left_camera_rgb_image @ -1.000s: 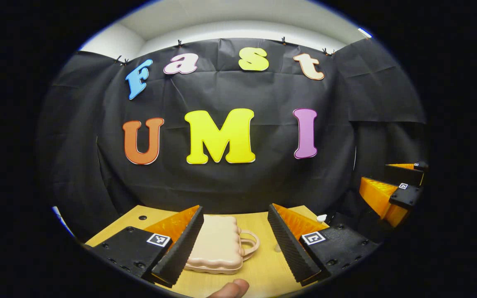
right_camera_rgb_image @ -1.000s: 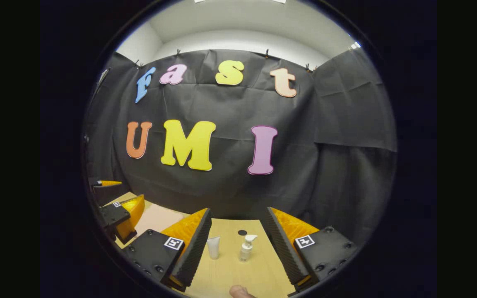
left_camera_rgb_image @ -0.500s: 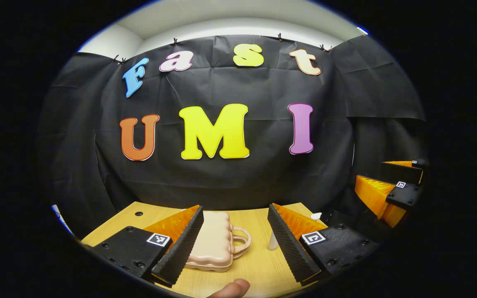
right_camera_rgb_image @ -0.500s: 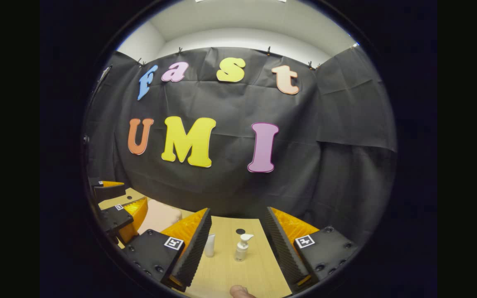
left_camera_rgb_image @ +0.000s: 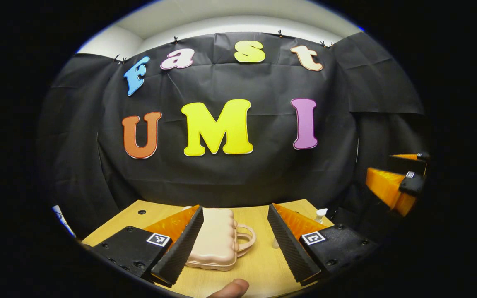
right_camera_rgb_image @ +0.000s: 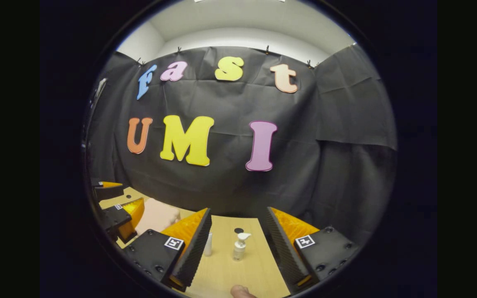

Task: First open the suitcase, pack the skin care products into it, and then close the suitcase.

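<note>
A black cloth [left_camera_rgb_image: 230,178] hangs as the back wall, creased and clipped along its top edge, with another dark panel [right_camera_rgb_image: 354,136] at the right side. Above it runs a pale wall [right_camera_rgb_image: 242,37] under a white ceiling [right_camera_rgb_image: 246,16], evenly lit. Below stands a light wooden table [left_camera_rgb_image: 255,265] with a small dark round hole [left_camera_rgb_image: 139,212] near its far left corner.

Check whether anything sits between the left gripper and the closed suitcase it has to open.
Nothing visible does. The left gripper has its jaws open, and the closed suitcase lies flat on the table right ahead between them, bare wood in front. The pump bottle stands off to the side.
</note>
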Demonstrator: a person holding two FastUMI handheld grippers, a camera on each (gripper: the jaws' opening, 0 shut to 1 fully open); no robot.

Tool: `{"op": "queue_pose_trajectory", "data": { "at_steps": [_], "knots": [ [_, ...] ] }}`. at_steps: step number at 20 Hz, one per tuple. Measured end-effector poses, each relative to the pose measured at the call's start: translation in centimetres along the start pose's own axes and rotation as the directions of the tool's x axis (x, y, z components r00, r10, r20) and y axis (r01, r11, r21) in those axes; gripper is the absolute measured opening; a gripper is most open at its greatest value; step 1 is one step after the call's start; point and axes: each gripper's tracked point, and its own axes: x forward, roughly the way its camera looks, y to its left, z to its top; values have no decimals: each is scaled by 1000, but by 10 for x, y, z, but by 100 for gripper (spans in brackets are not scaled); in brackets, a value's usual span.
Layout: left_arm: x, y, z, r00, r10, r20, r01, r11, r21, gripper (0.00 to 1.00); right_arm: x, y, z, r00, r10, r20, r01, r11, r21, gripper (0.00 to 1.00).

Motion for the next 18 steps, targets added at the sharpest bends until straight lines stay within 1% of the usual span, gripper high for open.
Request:
{"op": "queue_pose_trajectory", "data": {
  "at_steps": [2, 4, 5, 8, 9, 11, 13, 14, 15, 16, 18],
  "knots": [
    [16, 4, -23, 1000, 4, -22, -3, 999, 43, 99, 3, -21, -3, 999, -39, 1, 39, 999, -10, 79],
    [33, 7, -55, 997, 14, -71, -7, 996, 87, 99, 4, -46, -7, 997, -79, -1, 79, 997, -12, 79],
    [44, 10, -72, 995, 26, -96, -13, 992, 127, 99, 4, -58, -10, 995, -98, -6, 98, 995, -9, 77],
    [71, 14, -117, 988, 63, -142, -25, 965, 261, 99, 5, -92, -20, 989, -144, -29, 144, 990, 4, 79],
    [79, 13, -131, 984, 75, -159, -23, 951, 308, 99, 4, -103, -26, 987, -156, -39, 156, 988, 7, 77],
    [91, 7, -148, 982, 83, -168, -9, 917, 398, 99, 5, -120, -36, 983, -171, -60, 172, 985, 14, 79],
    [103, -6, -162, 983, 69, -169, 22, 873, 488, 99, 6, -136, -48, 980, -181, -80, 183, 983, 21, 79],
    [109, -10, -172, 981, 66, -180, 37, 855, 517, 99, 7, -142, -54, 979, -181, -93, 184, 983, 26, 79],
    [111, -15, -180, 981, 62, -186, 48, 844, 535, 98, 9, -149, -61, 978, -181, -106, 186, 982, 31, 79],
    [115, -19, -191, 975, 64, -213, 66, 832, 551, 98, 11, -156, -67, 976, -180, -119, 185, 982, 37, 79],
    [124, -25, -201, 971, 78, -228, 81, 785, 614, 98, 17, -168, -80, 974, -177, -142, 185, 981, 48, 79]
  ]
}}
